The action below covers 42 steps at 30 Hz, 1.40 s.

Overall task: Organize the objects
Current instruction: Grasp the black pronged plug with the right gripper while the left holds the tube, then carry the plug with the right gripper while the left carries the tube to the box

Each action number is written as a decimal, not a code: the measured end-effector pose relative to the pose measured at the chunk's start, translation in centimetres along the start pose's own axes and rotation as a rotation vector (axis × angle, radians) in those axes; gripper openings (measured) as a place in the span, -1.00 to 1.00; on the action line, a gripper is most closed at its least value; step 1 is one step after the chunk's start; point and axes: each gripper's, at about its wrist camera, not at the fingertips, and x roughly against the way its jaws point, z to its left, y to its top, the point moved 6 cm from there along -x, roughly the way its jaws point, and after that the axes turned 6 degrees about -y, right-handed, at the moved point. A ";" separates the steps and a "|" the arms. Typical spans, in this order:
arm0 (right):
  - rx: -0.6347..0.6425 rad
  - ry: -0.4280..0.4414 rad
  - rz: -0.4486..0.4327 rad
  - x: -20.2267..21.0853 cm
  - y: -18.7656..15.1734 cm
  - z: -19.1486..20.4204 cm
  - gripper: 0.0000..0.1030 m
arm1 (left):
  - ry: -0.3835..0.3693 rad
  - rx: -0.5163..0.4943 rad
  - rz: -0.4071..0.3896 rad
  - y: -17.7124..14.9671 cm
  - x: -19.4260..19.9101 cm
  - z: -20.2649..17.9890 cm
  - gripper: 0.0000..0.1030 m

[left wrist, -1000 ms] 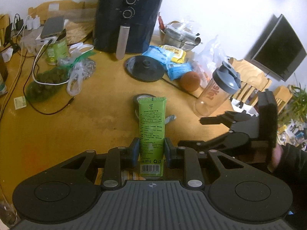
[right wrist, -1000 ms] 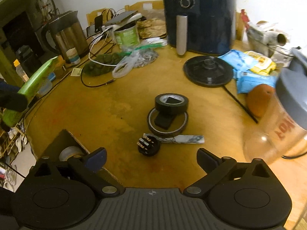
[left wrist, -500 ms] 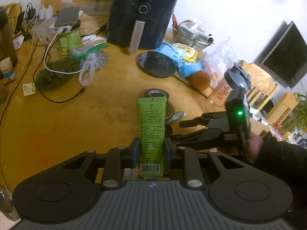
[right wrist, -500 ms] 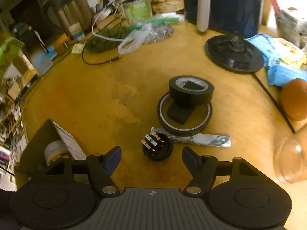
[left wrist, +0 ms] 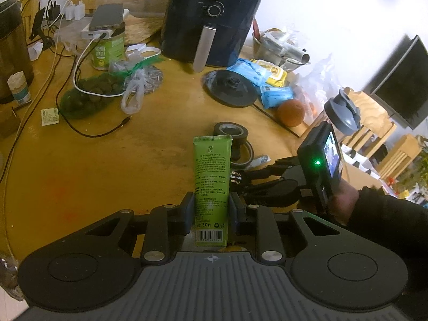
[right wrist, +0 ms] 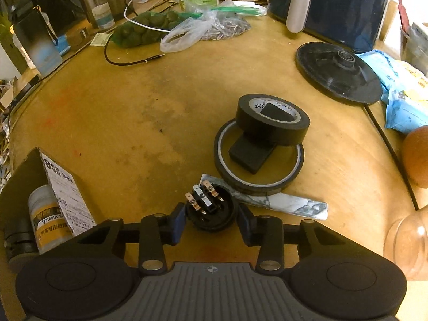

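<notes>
My left gripper (left wrist: 211,211) is shut on a green tube (left wrist: 211,179), held upright above the wooden table (left wrist: 107,165). My right gripper (right wrist: 211,219) is low on the table with its jaws around a small round black switch part (right wrist: 210,210) with copper prongs. The pads stand close to its sides; a small gap shows on each side. Just beyond lie a black tape roll (right wrist: 272,119) stacked on a wider tape ring (right wrist: 259,160) with a black block inside, and a marbled strip (right wrist: 283,203). The right gripper shows in the left wrist view (left wrist: 240,178).
An open cardboard box (right wrist: 40,187) holding a grease jar (right wrist: 46,219) sits at near left. A black air fryer (left wrist: 211,18), kettle base (right wrist: 338,73), blue packets (right wrist: 404,107), an orange (left wrist: 291,112), shaker bottle (left wrist: 341,112), green bags and cables (left wrist: 88,91) crowd the far side.
My right gripper moved forward and down to the black switch part and its jaws narrowed around it. My left gripper kept hold of the green tube and shifted slightly.
</notes>
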 end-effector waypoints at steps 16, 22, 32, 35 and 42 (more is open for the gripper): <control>-0.085 -0.016 -0.108 6.4 -0.8 -1.3 -0.16 | -0.034 -0.030 0.000 0.3 -0.5 -1.0 -0.48; -0.171 -0.021 -0.168 10.3 -1.3 -2.2 -0.16 | -0.053 -0.046 0.014 0.3 -0.9 -1.5 -0.48; -0.287 0.002 -0.228 15.1 -3.1 -2.0 -0.16 | -0.101 -0.080 0.076 -0.5 -2.0 -2.8 -0.48; -0.304 0.006 -0.226 15.9 -4.0 -1.7 -0.16 | -0.117 -0.082 0.102 -1.0 -2.4 -3.1 -0.48; -0.373 0.009 -0.218 16.6 -6.1 -1.7 -0.16 | -0.176 -0.081 0.177 -2.6 -3.8 -4.3 -0.48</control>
